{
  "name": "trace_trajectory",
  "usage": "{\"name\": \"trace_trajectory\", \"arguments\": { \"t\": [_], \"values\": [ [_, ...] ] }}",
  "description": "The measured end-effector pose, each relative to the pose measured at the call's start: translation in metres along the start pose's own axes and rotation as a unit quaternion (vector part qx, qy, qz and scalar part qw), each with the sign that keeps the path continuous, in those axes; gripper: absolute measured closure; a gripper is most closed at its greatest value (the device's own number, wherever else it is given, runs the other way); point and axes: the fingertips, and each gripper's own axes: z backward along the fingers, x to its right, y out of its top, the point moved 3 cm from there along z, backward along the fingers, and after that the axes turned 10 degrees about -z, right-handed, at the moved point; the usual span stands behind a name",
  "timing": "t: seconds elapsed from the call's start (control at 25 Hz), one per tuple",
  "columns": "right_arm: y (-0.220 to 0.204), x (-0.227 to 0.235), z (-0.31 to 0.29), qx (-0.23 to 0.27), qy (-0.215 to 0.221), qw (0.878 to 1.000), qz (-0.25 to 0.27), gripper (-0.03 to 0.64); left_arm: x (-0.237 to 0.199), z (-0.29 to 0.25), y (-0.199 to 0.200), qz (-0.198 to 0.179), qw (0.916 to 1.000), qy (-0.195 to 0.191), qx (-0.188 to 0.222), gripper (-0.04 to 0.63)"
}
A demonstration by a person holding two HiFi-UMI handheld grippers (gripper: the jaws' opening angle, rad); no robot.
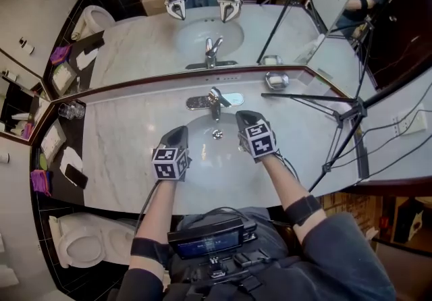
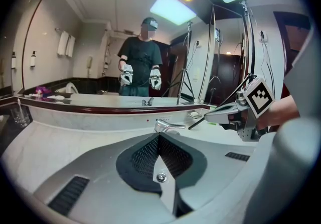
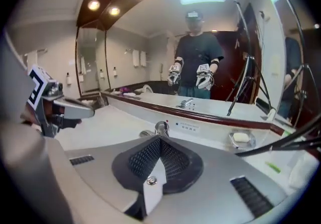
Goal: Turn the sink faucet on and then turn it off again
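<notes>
The faucet sits just above the middle of the head view, at the back edge of the basin. It is polished chrome with a single lever on top, and it stands on a long chrome plate set into the pale marble counter. The plate runs left to right. The faucet's own long axis runs up and down the frame, with the spout pointing toward the bottom edge, out over the basin.

From here I can't make out how the lever is set or whether any water is coming out. In the left claw's view only the top of the faucet shows above the claw tips, and the right claw's view cuts the faucet off the same way.

My left claw is closed tight with nothing in it, its pads meeting in a line. It hangs over the basin's left side, below and left of the faucet and clear of it. My right claw is also pressed shut and empty. It is just right of the spout, nearer the faucet than the left claw and not touching it.

Further out, the mirror fills the upper frame and repeats the faucet. A soap dish sits to the right of the plate, and a tripod stands beyond it.
</notes>
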Motion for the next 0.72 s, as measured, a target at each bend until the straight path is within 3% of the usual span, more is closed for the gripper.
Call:
{"name": "trace_trajectory", "arguments": {
  "t": [0.2,0.72],
  "values": [
    [-0.016,0.007,0.009,0.015,0.025,0.996,-0.081,0.598,-0.003,0.002,0.001,-0.002,1.0,0.003,0.007,0.594],
    [-0.026,0.01,0.016,0.008,0.027,0.994,-0.103,0.597,0.001,0.003,0.004,-0.003,0.9998,0.001,0.018,0.594]
  ]
}}
